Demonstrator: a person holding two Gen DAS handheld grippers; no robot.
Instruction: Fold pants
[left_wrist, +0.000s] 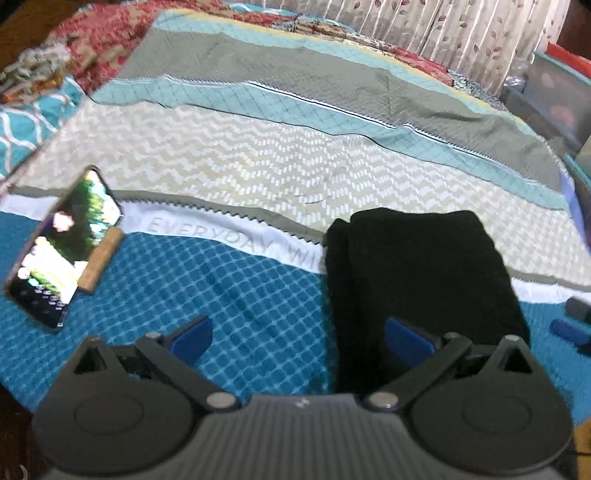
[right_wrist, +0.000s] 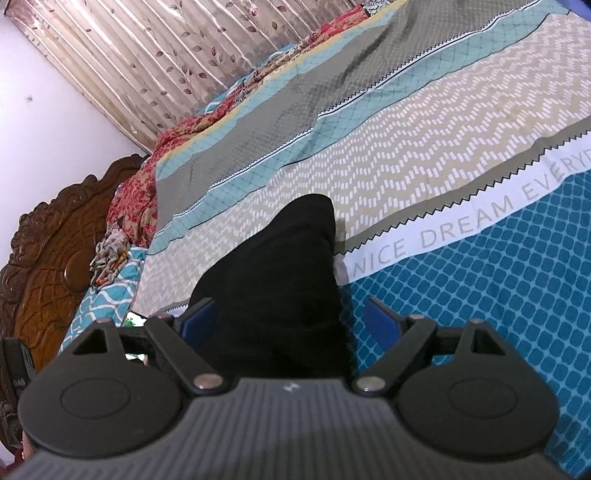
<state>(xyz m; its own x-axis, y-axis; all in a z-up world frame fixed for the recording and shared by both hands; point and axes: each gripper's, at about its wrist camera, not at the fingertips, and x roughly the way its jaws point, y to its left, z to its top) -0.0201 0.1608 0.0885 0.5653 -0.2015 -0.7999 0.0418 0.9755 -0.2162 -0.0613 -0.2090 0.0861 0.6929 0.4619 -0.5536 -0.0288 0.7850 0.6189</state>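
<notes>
The black pants (left_wrist: 421, 273), soft and matte, lie folded into a thick rectangular bundle on the quilted bedspread (left_wrist: 258, 158), across its blue diamond, white lettered and beige zigzag bands; the left gripper (left_wrist: 299, 338) is spread wide, its blue pads empty, the pants' left edge between them; the right gripper (right_wrist: 291, 317) is also spread, straddling the bundle without pinching; a lit smartphone (left_wrist: 62, 247) leans at nine o'clock; leaf-print curtains (right_wrist: 155, 62) hang at twelve; a carved wooden headboard (right_wrist: 44, 258) stands beyond.

Open right claw (right_wrist: 291, 321) straddles black pants (right_wrist: 273, 280)
</notes>
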